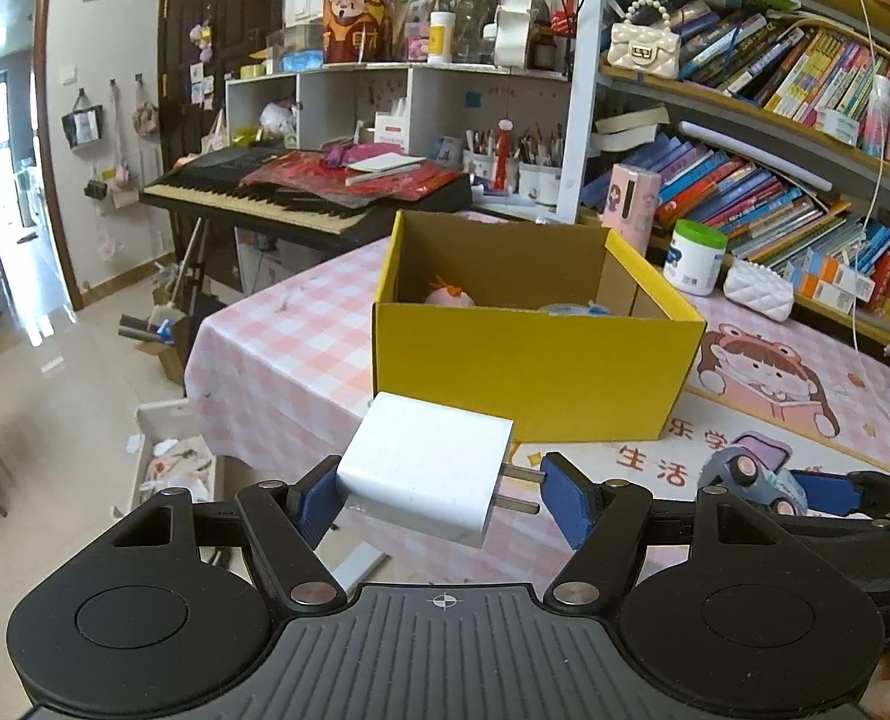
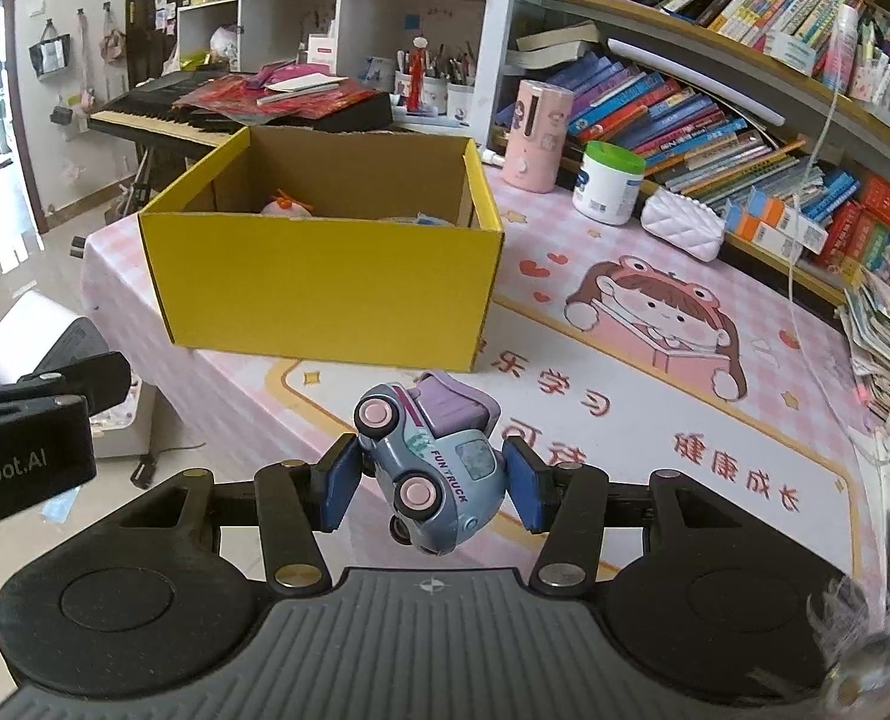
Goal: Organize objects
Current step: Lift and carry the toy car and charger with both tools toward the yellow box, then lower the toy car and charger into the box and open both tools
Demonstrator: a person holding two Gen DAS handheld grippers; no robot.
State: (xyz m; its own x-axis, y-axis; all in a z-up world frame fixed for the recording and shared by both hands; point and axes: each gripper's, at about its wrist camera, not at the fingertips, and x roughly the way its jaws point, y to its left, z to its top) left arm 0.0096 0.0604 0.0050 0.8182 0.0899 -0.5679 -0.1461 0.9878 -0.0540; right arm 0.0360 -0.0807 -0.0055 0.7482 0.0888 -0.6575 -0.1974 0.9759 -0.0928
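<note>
Partway: yellow box on the table holds a few items; left gripper pinches white charger, right gripper pinches toy truck, both short of the box, undeposited.

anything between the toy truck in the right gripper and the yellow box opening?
Nothing visible. The right gripper holds the toy truck above the mat, and the yellow box sits ahead with its top open. Only its near wall must be cleared. The left gripper, holding the white charger, is off to the side.
</note>
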